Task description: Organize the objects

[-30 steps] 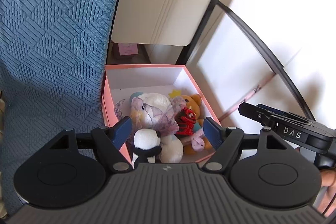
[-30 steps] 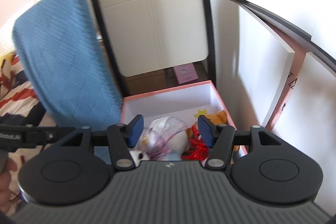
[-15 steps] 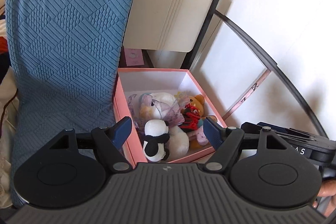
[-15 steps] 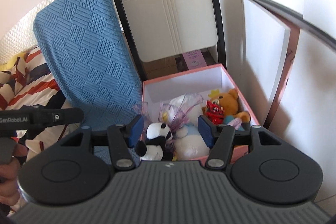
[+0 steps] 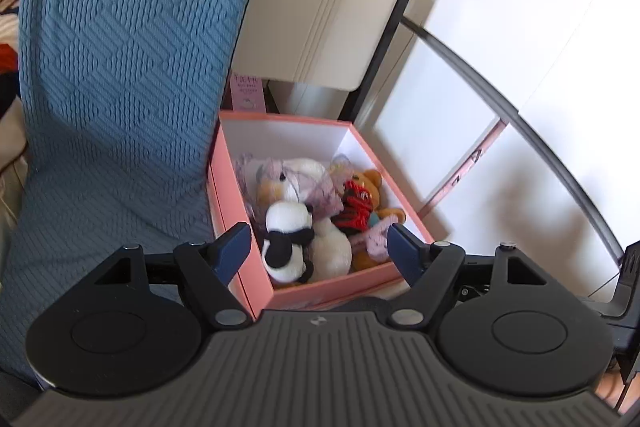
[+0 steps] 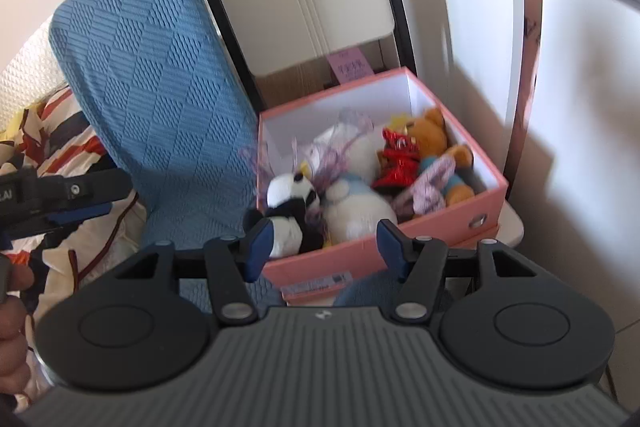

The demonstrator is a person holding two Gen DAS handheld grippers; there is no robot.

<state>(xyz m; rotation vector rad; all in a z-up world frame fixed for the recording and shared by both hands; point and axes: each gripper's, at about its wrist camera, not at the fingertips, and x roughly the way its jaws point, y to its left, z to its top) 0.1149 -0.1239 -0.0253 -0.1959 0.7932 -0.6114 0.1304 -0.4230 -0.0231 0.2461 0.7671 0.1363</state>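
Both grippers' jaws apart, empty; pink box (image 5: 320, 283) w/ plush toys (image 5: 288, 239) just beyond.

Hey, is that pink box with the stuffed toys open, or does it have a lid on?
Open. The pink box has no lid on top; its white inner walls show, and the panda and orange bear lie uncovered inside.

The box (image 5: 256, 279) stands right of the blanket (image 5: 120, 87), before the chair back (image 5: 320, 7). In the box, the panda (image 5: 286, 239) lies nearest, the bear (image 5: 370, 187) at the right.
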